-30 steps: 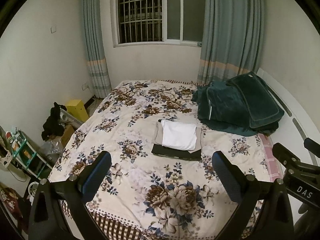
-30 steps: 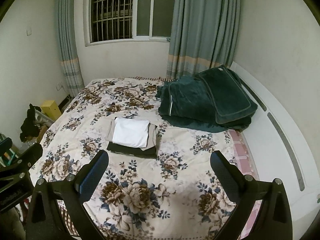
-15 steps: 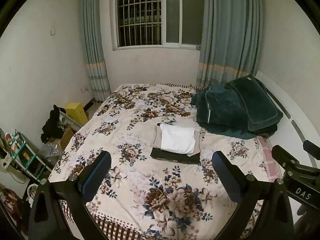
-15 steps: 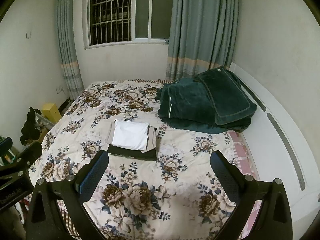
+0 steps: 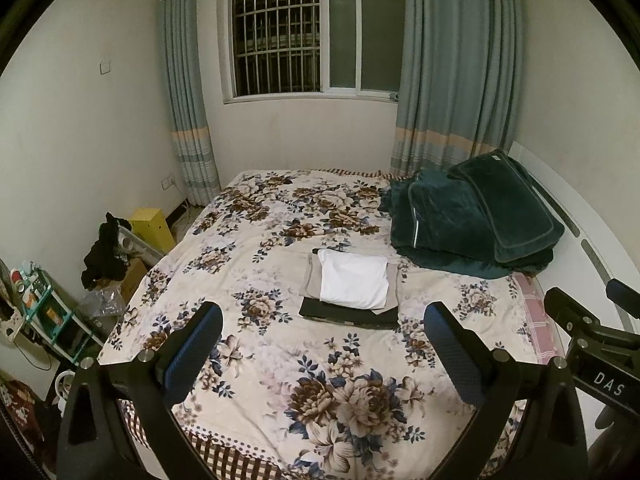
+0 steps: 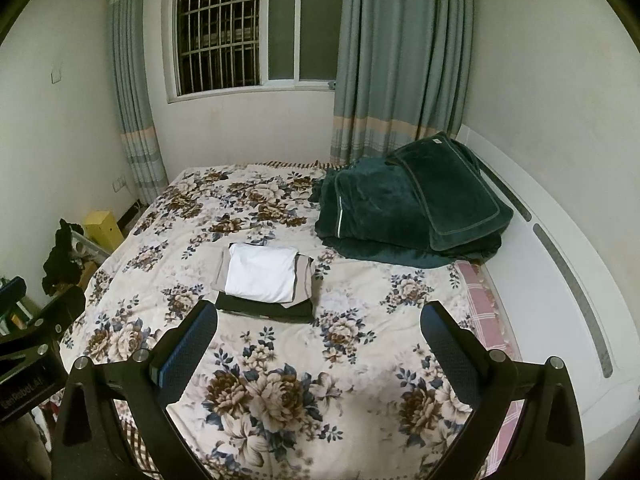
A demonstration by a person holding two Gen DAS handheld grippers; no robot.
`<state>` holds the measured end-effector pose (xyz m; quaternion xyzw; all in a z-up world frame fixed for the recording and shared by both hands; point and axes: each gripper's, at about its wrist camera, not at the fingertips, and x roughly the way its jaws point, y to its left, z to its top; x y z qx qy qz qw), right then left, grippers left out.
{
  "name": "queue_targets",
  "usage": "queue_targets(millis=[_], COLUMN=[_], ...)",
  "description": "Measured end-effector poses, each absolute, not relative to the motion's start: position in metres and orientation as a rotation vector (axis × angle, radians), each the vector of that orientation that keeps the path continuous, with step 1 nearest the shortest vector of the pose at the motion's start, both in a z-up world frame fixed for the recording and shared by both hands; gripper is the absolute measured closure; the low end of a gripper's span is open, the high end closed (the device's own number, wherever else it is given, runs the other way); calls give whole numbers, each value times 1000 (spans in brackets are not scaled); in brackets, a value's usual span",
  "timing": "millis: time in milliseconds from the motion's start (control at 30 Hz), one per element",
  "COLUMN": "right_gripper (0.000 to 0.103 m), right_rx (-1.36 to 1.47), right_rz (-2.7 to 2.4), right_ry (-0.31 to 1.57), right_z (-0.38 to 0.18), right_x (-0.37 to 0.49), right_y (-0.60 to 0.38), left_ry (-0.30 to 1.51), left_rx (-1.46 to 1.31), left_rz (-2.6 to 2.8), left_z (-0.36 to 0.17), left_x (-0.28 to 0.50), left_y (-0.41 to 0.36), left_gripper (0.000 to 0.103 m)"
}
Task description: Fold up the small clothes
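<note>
A stack of folded small clothes lies in the middle of the floral bedspread point(image 5: 280, 364): a white piece point(image 5: 354, 279) on top, a beige piece point(image 5: 310, 280) under it and a dark piece point(image 5: 348, 314) at the bottom. The stack also shows in the right wrist view, with the white piece point(image 6: 262, 272) on top. My left gripper point(image 5: 322, 350) is open and empty, held high above the near part of the bed. My right gripper point(image 6: 318, 346) is open and empty, beside the left one and equally far from the stack.
A folded dark green blanket point(image 5: 472, 220) lies at the bed's far right by the white headboard point(image 6: 560, 280). Left of the bed are a yellow box point(image 5: 154, 228), dark clothing point(image 5: 104, 252) and a small shelf point(image 5: 44, 312). A window point(image 5: 312, 32) with curtains is behind.
Both grippers have drawn back and upward from the bed, so the stack looks smaller and more of the window shows. The clothes have not moved.
</note>
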<state>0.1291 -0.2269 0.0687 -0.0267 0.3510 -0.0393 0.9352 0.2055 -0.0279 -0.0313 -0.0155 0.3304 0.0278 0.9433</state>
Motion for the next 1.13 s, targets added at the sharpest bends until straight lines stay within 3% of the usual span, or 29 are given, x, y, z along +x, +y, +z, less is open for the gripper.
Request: queue_targets(millis=[1133], right_gripper=[0], right_rx=[-40], right_rz=[-110], right_ry=[709], right_z=[68], right_x=[109], right_y=[-228], left_ry=[667], left_rx=[-26], left_rz=[64], left_z=[-23], left_x=[213], left_y=[-28], left_gripper=[0])
